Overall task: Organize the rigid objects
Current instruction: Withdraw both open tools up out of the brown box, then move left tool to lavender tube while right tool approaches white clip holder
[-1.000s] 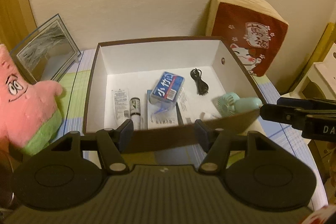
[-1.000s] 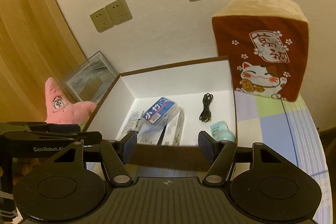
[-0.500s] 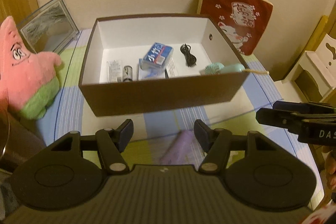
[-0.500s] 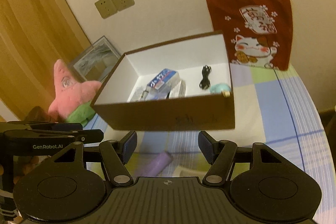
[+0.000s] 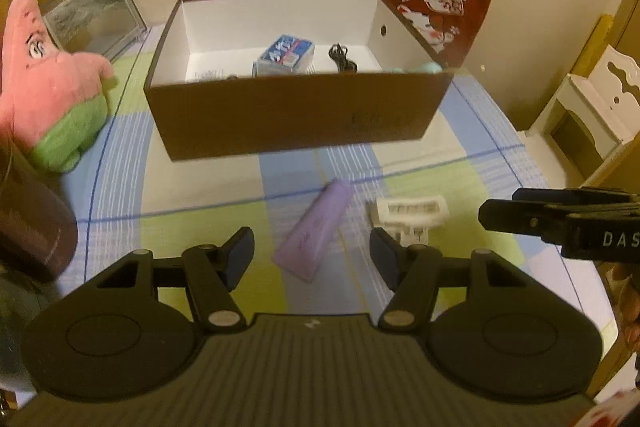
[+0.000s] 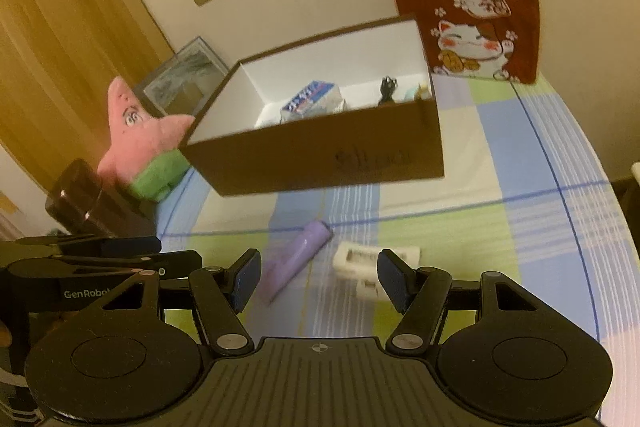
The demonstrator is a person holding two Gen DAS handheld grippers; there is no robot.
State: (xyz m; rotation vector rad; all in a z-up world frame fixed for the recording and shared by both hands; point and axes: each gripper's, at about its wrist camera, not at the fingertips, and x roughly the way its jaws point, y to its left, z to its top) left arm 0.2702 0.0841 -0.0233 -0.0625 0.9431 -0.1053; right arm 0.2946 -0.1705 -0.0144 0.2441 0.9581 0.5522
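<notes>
Before the brown cardboard box (image 5: pixel 296 115), smooth purple tube (image 5: pixel 316 229), ribbed white block (image 5: pixel 410 213); both grippers (image 5: pixel 312 253) (image 6: pixel 318 277) spread, empty.

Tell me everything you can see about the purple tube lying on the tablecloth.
The purple tube is a soft-looking lilac squeeze tube, matte, with faint printing too blurred to read. It lies flat and diagonal on the checked tablecloth, its narrower rounded end toward the brown box, its wider end toward the cameras. A white plastic piece lies to its right. Nothing grips it.
</notes>
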